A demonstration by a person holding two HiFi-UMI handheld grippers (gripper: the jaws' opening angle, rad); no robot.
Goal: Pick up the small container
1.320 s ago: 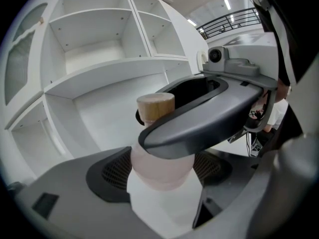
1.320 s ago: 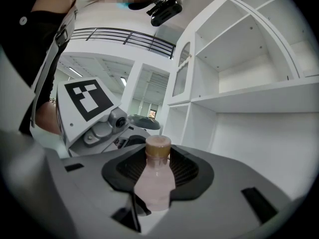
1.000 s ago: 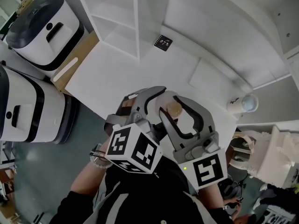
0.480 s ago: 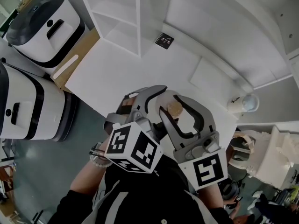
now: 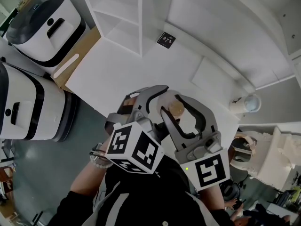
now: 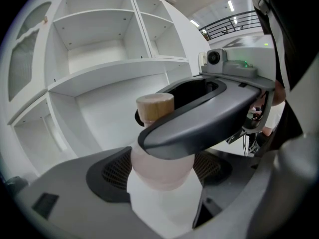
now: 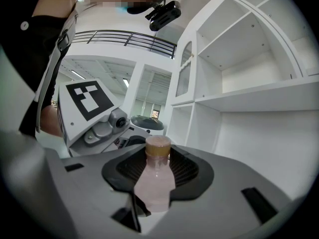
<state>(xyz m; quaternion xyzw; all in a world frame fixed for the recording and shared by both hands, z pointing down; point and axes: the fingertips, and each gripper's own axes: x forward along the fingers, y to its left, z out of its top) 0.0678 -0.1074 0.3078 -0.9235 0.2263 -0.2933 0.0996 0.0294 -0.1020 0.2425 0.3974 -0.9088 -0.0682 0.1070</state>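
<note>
While clamped between the pads of the right gripper (image 5: 175,108), the small bottle (image 7: 155,180) (pink body, tan cap) stands upright at the near edge of the desk (image 5: 117,69). Left gripper (image 6: 163,171) close alongside: jaws apart, flanking the bottle's body, can't tell if they press. Shelves (image 5: 117,18) at the desk's far edge.
</note>
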